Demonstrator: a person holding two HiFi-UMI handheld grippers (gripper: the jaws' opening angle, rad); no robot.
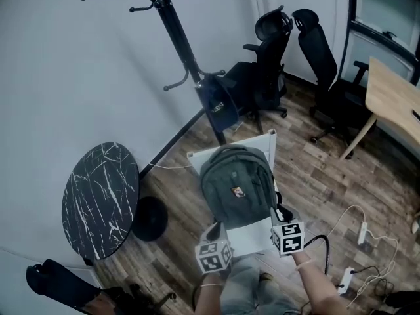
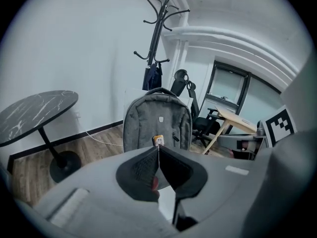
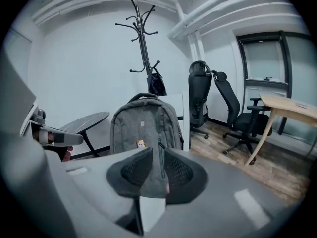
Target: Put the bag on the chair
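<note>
A grey backpack [image 1: 236,186] stands upright on the seat of a white chair [image 1: 252,240], leaning on its backrest. My left gripper [image 1: 214,230] is at the chair's front edge, just short of the backpack's lower left corner. In the left gripper view its jaws [image 2: 158,158] meet with nothing between them, and the backpack [image 2: 157,120] stands apart beyond them. My right gripper [image 1: 276,216] is by the backpack's lower right corner. Its jaws [image 3: 159,165] stand partly apart and empty, and the backpack [image 3: 143,125] shows through the gap, farther off.
A black coat rack [image 1: 177,38] with a dark bag [image 1: 220,105] hanging on it stands behind the chair. A round black marble table [image 1: 102,199] is at the left. Two black office chairs [image 1: 262,77] and a wooden desk [image 1: 394,100] are at the back right. Power strips and cables [image 1: 361,231] lie on the floor at right.
</note>
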